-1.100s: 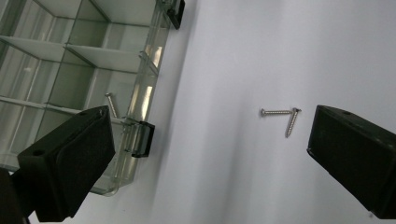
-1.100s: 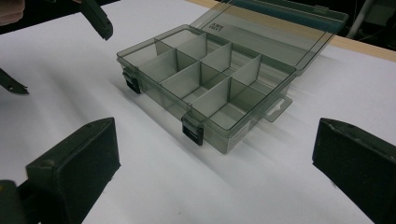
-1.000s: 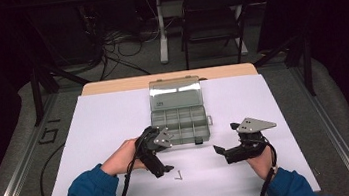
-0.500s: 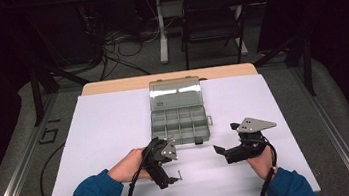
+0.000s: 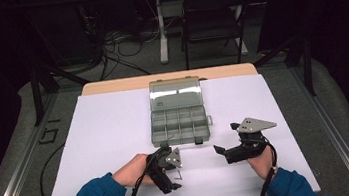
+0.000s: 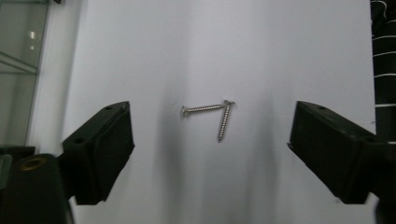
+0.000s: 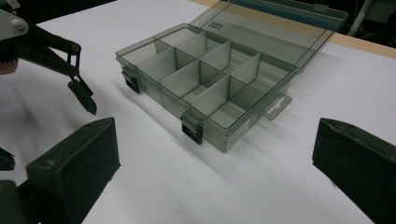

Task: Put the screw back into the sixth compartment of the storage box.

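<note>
Lying on the white table [image 5: 116, 135] near its front edge, two screws [image 6: 210, 114] meet at one end in a V: one runs nearly level, the other slants down from the junction. In the left gripper view they sit between the two black jaws of the left tool [image 6: 210, 154], which points down at them; the jaws have just been closing, yet both pads remain apart from the screws, so the tool is released. In the high view the screws [image 5: 177, 174] lie just beside the left tool [image 5: 171, 181], in front of the box [image 5: 179, 123]. The box, a clear grey organiser with its lid [image 5: 174, 94] swung back and its compartments [image 7: 205, 74] divided by thin walls, stands at mid-table. To its right front, the right tool [image 5: 217, 149] is held level above the table, jaws spread wide and grasping nothing, aimed toward the box's latched front [image 7: 191, 130].
</note>
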